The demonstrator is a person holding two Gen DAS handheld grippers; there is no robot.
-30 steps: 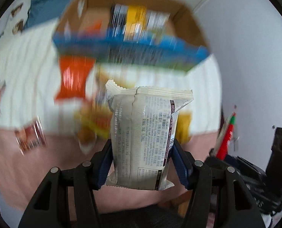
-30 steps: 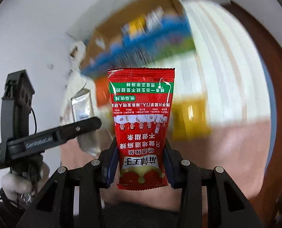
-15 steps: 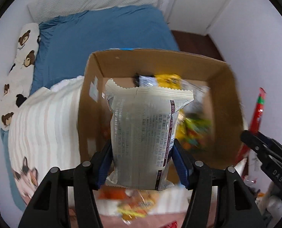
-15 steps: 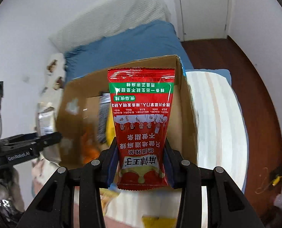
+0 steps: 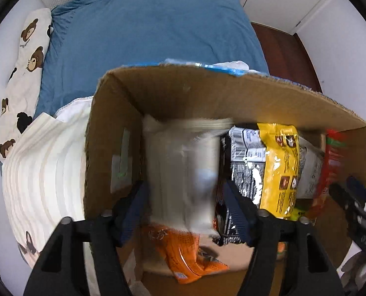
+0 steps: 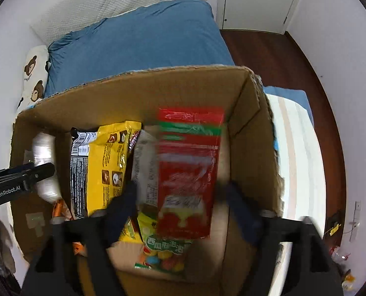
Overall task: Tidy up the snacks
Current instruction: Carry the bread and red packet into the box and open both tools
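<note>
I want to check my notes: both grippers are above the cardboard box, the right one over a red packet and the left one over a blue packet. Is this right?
Not quite. In the left wrist view the left gripper is over a white packet, not a blue one. The cardboard box and red packet are as you say.

Both tongs [image 5: 186,212] [image 6: 180,212] freshly parted, downward.

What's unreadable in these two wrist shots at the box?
- White packet, left wrist view: motion blur smears its print.
- Red sachet, right wrist view: blurred, text illegible.
- Orange packet, left wrist view: top hidden behind white packet.
- Cardboard box floor: mostly covered by snacks.
</note>
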